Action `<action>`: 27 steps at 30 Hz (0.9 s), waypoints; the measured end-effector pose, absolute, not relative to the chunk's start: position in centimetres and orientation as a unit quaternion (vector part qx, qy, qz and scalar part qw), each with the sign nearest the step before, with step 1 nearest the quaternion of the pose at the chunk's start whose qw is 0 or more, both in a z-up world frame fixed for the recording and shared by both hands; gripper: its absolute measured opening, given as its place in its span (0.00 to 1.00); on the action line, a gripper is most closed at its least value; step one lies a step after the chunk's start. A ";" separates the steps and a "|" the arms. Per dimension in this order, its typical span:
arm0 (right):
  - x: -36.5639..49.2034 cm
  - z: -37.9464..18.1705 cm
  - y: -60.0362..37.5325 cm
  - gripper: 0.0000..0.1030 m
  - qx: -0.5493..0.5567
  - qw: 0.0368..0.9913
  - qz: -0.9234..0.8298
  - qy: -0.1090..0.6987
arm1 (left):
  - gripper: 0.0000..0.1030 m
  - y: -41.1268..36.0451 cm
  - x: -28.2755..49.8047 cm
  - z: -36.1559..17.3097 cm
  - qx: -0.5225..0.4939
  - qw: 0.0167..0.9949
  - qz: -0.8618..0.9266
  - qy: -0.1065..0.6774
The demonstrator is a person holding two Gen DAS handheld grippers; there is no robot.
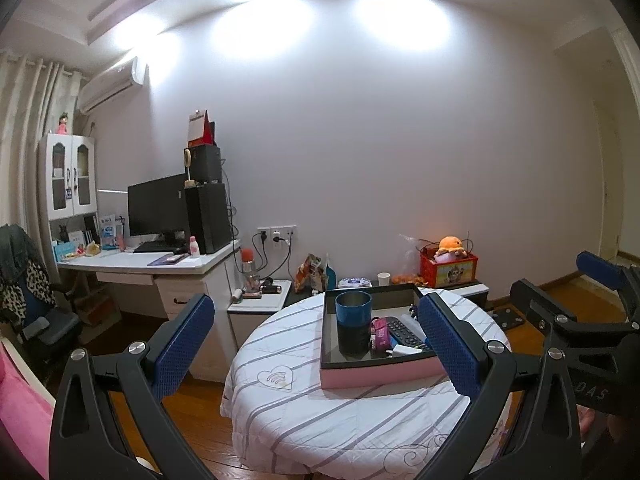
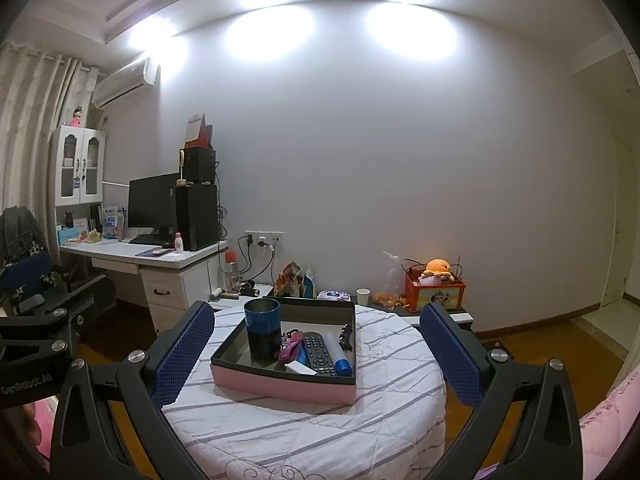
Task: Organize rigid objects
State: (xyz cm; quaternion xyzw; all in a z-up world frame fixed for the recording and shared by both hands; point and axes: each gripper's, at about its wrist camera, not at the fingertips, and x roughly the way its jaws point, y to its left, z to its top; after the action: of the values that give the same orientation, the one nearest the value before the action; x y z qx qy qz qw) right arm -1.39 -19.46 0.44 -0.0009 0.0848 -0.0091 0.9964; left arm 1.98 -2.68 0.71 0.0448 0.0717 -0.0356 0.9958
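Observation:
A pink box with a dark inside (image 1: 376, 374) (image 2: 280, 386) sits on a round table with a striped white cloth (image 1: 320, 420) (image 2: 392, 400). In it stand a blue and black cup (image 1: 353, 322) (image 2: 262, 328), a black remote (image 1: 404, 332) (image 2: 318, 350), a magenta item (image 1: 379, 332) (image 2: 291, 347), a white tube (image 2: 298, 367) and a blue-capped tube (image 2: 339, 354). My left gripper (image 1: 316, 344) is open and empty, held above and before the table. My right gripper (image 2: 316, 352) is open and empty, likewise back from the box. The right gripper also shows in the left wrist view (image 1: 592, 308).
A white desk (image 1: 160, 268) with a monitor (image 1: 158, 208) and a black tower stands at the left, with an office chair (image 1: 32, 304). Low white cabinets (image 1: 260, 300) behind the table hold snacks, a paper cup (image 1: 384, 279) and a red box with an orange plush (image 1: 448, 264).

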 end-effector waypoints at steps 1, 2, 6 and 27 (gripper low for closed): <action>-1.4 0.5 -19.5 1.00 0.000 0.996 -0.009 0.085 | 1.00 -2.7 1.9 0.7 0.044 0.996 -0.036 0.070; -1.5 0.5 -19.5 1.00 0.001 0.996 -0.010 0.084 | 1.00 -2.8 1.8 0.8 0.044 0.996 -0.037 0.069; -1.8 0.6 -19.6 1.00 0.000 0.996 -0.013 0.085 | 1.00 -3.0 1.4 0.9 0.042 0.996 -0.041 0.066; -2.3 0.6 -19.6 1.00 -0.011 0.995 -0.031 0.093 | 1.00 -3.2 1.2 0.8 0.035 0.994 -0.067 0.074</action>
State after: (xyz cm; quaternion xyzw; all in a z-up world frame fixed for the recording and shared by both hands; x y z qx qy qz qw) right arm -2.29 -19.55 0.60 -0.0105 0.0934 -0.0308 0.9951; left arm 1.16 -3.22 0.80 0.0351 0.0738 -0.0673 0.9944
